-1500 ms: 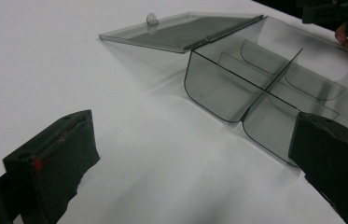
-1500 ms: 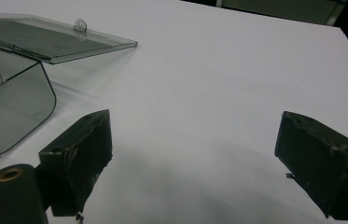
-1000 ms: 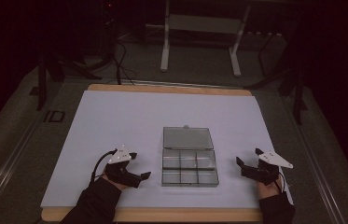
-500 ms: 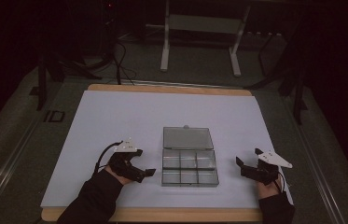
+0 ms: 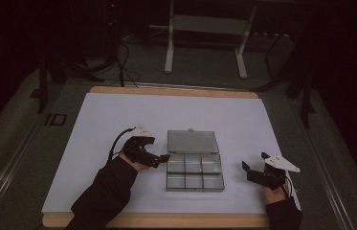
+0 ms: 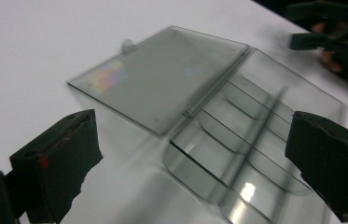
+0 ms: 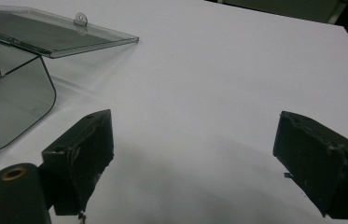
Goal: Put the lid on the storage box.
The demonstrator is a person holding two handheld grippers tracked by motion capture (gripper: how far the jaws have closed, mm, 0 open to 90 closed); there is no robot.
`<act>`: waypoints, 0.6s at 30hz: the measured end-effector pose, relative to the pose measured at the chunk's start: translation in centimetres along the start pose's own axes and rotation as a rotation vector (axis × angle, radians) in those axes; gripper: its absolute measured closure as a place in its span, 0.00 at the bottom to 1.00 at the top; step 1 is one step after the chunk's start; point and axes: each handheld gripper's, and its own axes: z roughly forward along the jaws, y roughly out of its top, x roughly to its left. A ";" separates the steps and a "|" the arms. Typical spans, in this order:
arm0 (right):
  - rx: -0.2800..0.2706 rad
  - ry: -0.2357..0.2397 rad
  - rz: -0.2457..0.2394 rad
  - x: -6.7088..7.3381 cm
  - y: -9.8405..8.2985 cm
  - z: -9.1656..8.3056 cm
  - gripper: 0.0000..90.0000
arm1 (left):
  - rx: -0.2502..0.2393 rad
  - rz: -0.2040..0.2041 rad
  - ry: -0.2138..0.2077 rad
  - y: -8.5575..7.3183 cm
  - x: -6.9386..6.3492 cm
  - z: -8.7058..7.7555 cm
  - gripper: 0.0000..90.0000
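A clear plastic compartment box lies in the middle of the white table top, its hinged lid folded flat on the far side. The compartments look empty. My left gripper is open right at the box's left edge; in the left gripper view its jaws stand wide apart with the box and lid just ahead. To the right of the box my right gripper is open and apart from it, nothing between its jaws. The box's corner shows at that view's left.
The white sheet lies on a wooden board whose edge shows at the front. A metal stand and cables sit on the dark floor beyond the table. The right hand's gripper appears far off in the left gripper view.
My left gripper has moved forward and to the right, up to the box's left edge. The right gripper and the box have stayed put.
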 end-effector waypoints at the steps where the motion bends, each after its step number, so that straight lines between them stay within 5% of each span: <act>1: 0.000 0.001 -0.001 0.0 0.0 0.0 0.13 | 0.004 0.000 -0.007 0.3 0.1 0.3 0.05; 12: 0.004 0.003 -0.003 0.0 0.0 0.0 0.13 | 0.033 -0.085 0.048 2.9 1.6 3.1 0.05; 18: 0.006 0.004 -0.005 0.0 0.0 0.1 0.13 | 0.029 -0.153 0.043 3.5 2.8 4.5 0.07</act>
